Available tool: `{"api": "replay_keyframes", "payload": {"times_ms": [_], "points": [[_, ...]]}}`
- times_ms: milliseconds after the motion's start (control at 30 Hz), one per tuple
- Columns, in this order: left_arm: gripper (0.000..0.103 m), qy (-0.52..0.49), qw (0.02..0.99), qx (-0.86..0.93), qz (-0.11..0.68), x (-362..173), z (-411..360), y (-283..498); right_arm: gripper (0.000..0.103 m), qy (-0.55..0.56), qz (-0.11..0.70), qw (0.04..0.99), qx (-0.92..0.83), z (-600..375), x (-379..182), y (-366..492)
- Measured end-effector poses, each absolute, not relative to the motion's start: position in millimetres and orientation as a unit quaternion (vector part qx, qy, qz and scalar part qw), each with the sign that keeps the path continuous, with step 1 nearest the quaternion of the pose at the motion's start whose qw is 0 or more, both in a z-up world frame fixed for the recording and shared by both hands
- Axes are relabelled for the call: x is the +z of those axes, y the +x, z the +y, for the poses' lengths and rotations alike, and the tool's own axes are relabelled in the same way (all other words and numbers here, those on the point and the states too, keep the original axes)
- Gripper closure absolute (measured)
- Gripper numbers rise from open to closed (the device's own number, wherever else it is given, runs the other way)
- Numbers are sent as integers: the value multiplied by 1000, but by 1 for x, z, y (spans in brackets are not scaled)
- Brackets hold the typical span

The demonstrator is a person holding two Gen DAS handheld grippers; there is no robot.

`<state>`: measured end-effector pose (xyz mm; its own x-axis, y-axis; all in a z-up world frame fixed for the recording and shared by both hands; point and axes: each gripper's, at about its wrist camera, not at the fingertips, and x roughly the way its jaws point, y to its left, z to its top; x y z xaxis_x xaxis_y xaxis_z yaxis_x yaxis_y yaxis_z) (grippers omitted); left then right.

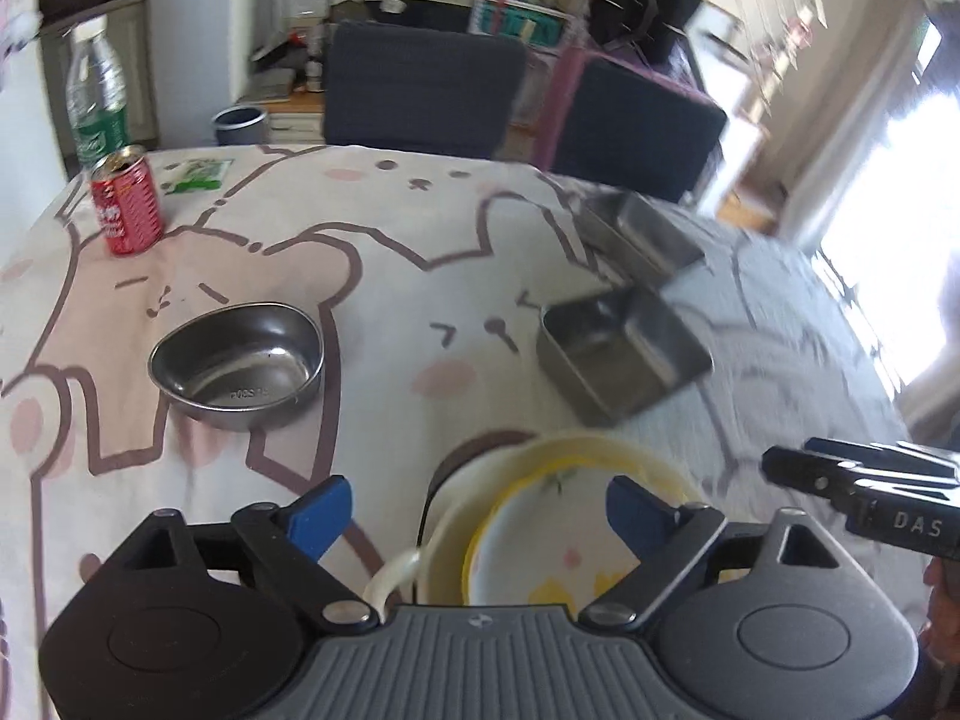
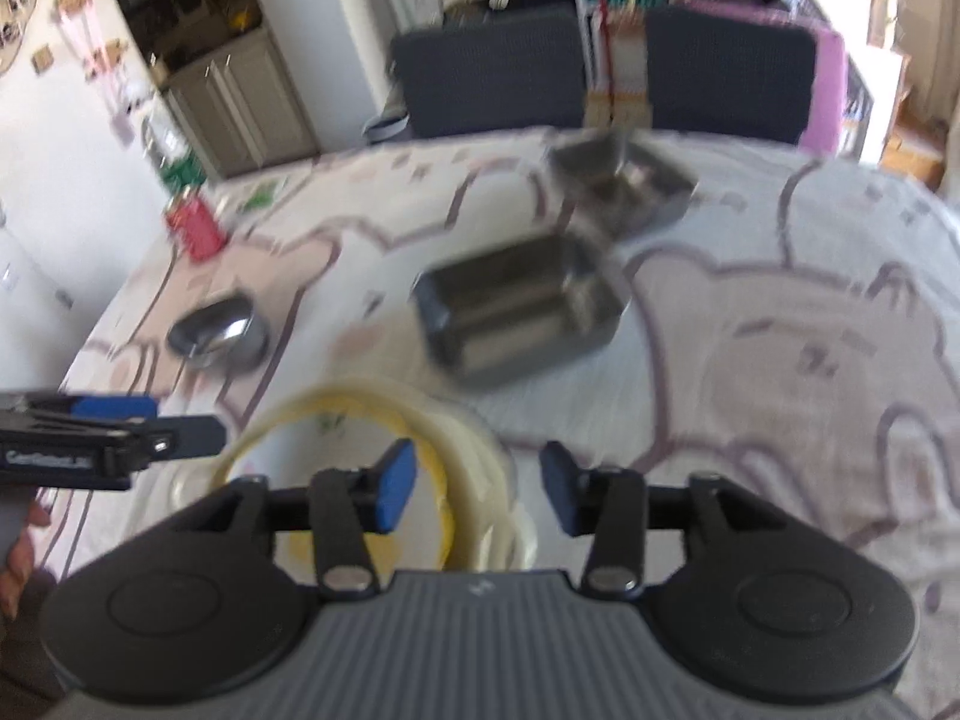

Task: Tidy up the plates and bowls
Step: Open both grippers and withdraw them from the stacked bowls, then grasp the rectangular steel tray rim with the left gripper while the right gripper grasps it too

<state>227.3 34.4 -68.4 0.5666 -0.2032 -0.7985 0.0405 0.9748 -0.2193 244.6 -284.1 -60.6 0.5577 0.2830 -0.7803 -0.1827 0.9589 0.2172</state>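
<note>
A cream bowl (image 1: 600, 450) with a yellow-rimmed, flower-printed dish (image 1: 540, 546) nested in it sits on the cloth-covered table right under both grippers. My left gripper (image 1: 480, 516) stands open wide over the stack, its blue pads clear of the rim. In the left wrist view the right gripper (image 1: 792, 459) comes in from the right edge. My right gripper (image 2: 480, 492) is open, straddling the right rim of the cream bowl (image 2: 492, 468) without pressing on it. A steel oval bowl (image 1: 237, 363) lies to the left. Two square steel containers (image 1: 624, 354) (image 1: 642, 228) sit further back.
A red can (image 1: 126, 207), a plastic bottle (image 1: 96, 102) and a green packet (image 1: 198, 174) stand at the table's far left. Two dark chairs (image 1: 420, 90) (image 1: 636, 126) line the far edge. Bare cloth (image 2: 780, 330) stretches to the right of the containers.
</note>
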Motion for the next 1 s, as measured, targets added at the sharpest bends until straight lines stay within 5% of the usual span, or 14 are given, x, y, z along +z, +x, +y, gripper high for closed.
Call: {"api": "replay_keyframes", "payload": {"times_ms": [233,400,500,567,667,867,1000], "points": [[0,-139,881,-48,450,-78,19,262,13,59,361,926,97,-311,-59,276],[0,-182,871,-48,453,-94,1,293,10,73,358,927,82,-322,-75,311],[17,-195,862,-60,465,-105,-9,308,11,61,367,925,84,-323,-87,329],[38,-208,851,-61,479,-115,-12,318,21,44,373,922,96,-322,-96,341],[55,-240,833,-62,495,-130,-11,329,42,47,392,912,111,-319,-109,359],[81,-248,823,-65,507,-146,-9,342,61,45,410,902,132,-307,-127,381],[94,-256,819,-77,508,-148,-9,346,91,30,425,897,119,-301,-134,390]]}}
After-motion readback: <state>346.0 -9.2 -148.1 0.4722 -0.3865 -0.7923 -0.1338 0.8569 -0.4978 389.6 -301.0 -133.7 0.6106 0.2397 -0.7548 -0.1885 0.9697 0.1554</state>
